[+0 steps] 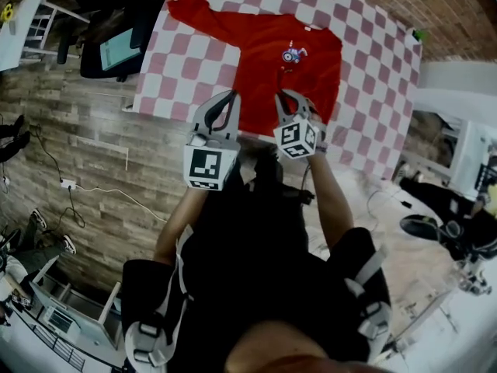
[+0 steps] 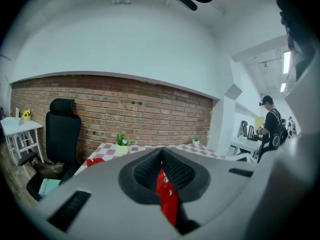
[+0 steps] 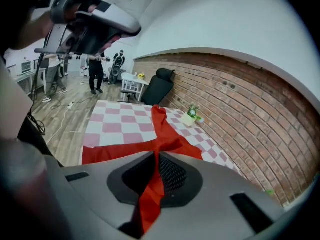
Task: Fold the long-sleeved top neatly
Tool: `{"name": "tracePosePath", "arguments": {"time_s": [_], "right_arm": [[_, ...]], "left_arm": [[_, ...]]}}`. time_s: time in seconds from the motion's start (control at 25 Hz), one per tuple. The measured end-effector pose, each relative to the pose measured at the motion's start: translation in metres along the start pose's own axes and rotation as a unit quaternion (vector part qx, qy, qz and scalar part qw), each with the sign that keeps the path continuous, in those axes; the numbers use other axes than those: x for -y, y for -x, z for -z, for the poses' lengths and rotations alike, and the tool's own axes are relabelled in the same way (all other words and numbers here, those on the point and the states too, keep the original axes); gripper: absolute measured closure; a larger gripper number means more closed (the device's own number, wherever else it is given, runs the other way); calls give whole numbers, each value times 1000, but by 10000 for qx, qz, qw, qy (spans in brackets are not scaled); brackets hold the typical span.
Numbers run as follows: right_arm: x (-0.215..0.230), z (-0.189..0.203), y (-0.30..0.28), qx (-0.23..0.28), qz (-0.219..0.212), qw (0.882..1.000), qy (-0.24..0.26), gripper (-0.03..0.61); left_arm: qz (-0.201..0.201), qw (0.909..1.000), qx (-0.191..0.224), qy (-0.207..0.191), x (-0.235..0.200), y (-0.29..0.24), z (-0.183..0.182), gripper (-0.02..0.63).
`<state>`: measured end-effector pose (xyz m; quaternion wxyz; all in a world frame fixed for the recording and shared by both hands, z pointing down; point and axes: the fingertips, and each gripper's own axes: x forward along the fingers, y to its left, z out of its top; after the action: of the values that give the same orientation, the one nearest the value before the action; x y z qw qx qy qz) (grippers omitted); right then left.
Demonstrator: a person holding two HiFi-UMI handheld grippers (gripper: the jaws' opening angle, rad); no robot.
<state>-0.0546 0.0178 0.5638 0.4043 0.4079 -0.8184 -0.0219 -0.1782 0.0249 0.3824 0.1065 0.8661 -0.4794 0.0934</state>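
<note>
A red long-sleeved top lies on the red-and-white checked table, one sleeve stretched toward the far left corner and a small print on its chest. Both grippers are at the top's near edge, over the table's front edge. My left gripper is shut on a fold of the red cloth, which shows between its pads. My right gripper is likewise shut on red cloth; the right gripper view shows the rest of the top spread on the table beyond.
A black office chair stands at the table's left side. A small potted plant sits at the table's far edge by the brick wall. White furniture and floor cables lie left; a person in black is at right.
</note>
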Motion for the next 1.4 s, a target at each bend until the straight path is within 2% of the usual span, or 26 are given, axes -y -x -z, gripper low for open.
{"name": "tracePosePath", "arguments": {"time_s": [0.16,0.4,0.64,0.76,0.84,1.0,1.08,1.4], "right_arm": [[-46,15,-31,-248,-279,9990,261,549],[-95,37,-66,-633,-530,9963,218,548],[-118,51,-79,-881,-567,9945,33,548],[-123,55,-82,-981,-511,9938,-131,546],[-126,55,-83,-1049,-515,9928,-275,546],[-139,51,-81,-1127,-800,9888,-572,546],[-138,45,-77,-1087,-812,9871,-855,546],[-104,-1,-44,-436,-541,9753,-2095,548]], "left_arm": [[23,9999,-65,79,-16,5,15,606],[94,9995,-166,261,-35,11,35,606],[224,9984,-208,467,-44,16,49,606],[345,9984,-215,395,-47,18,54,606],[414,9981,-225,392,-50,20,56,606],[498,9979,-214,346,-53,25,58,606],[523,9980,-181,319,-55,28,57,606],[504,9981,-49,364,-59,36,43,606]]}}
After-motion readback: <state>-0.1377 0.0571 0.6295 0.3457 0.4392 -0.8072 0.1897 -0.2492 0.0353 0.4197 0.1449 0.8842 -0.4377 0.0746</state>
